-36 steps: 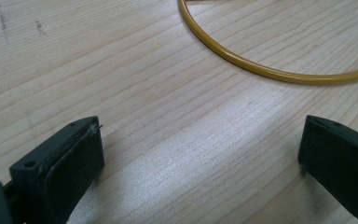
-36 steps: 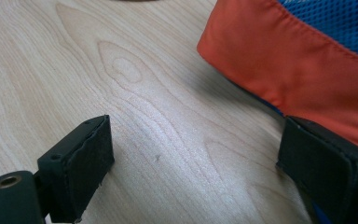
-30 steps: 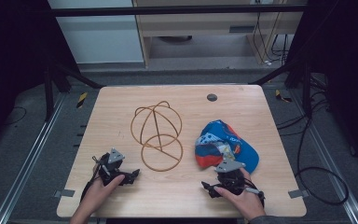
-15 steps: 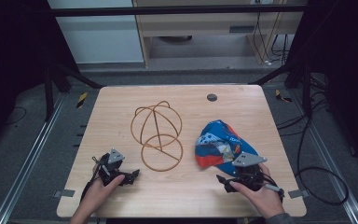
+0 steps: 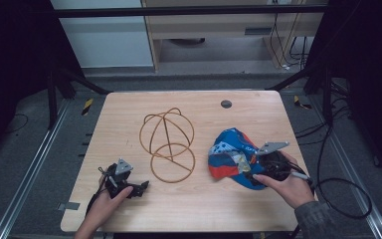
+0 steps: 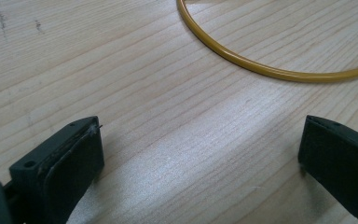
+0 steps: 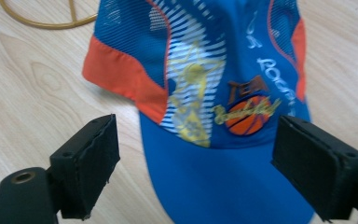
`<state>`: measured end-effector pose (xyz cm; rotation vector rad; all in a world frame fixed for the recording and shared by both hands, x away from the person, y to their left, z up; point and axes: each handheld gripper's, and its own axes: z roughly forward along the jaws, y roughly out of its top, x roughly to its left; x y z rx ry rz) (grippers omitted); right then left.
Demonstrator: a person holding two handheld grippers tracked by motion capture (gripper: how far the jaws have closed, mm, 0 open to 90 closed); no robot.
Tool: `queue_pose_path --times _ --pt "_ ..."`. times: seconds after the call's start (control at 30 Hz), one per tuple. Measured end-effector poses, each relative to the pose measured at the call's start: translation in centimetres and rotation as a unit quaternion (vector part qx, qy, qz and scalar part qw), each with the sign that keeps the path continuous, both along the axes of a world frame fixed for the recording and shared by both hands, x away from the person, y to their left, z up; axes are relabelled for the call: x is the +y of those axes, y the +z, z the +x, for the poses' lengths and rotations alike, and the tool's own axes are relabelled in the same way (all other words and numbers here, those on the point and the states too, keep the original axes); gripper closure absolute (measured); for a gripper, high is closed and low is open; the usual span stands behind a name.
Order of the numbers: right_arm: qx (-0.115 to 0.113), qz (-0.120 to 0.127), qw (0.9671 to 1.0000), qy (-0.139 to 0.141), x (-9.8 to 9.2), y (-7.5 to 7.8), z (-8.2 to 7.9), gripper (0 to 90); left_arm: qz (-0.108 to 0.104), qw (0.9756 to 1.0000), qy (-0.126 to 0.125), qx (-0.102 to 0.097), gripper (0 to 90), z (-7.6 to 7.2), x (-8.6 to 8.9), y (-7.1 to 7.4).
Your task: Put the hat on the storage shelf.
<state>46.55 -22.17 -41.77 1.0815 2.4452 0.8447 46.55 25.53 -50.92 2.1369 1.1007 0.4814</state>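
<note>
A blue and orange mesh cap [image 5: 231,157] lies on the right part of the wooden table [image 5: 129,109]. My right gripper [image 5: 251,172] hovers at the cap's near right side and points at it. In the right gripper view the cap's brim [image 7: 214,186] lies beneath the wide gap of the gripper [image 7: 196,163]; the jaws have just been closing a little, and the pads do not touch the cap. A gold wire stand [image 5: 167,144] sits mid-table. My left gripper [image 5: 143,187] rests open at the front left, with its base ring [image 6: 261,70] just ahead of the empty gripper [image 6: 200,163].
A small dark round cap [image 5: 226,104] is set in the tabletop near the far edge. Black frame posts and cables flank the table. Bare wood lies between the stand and the front edge.
My right hand has risen from the front edge and swung right, and is now at the cap's right side. The left hand, cap and wire stand have stayed put.
</note>
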Motion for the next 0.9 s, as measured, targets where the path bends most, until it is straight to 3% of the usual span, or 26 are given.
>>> queue_pose_path --times 0.23,0.9 --pt "0.023 -0.005 0.9997 0.002 -0.7 1.6 2.0 23.8 0.001 1.0 -0.002 0.0 0.0 0.0 0.0 0.0" --pt "0.044 -0.017 0.9987 0.021 -0.3 3.4 4.3 31.0 0.001 1.0 -0.009 0.0 0.0 0.0 0.2 0.0"
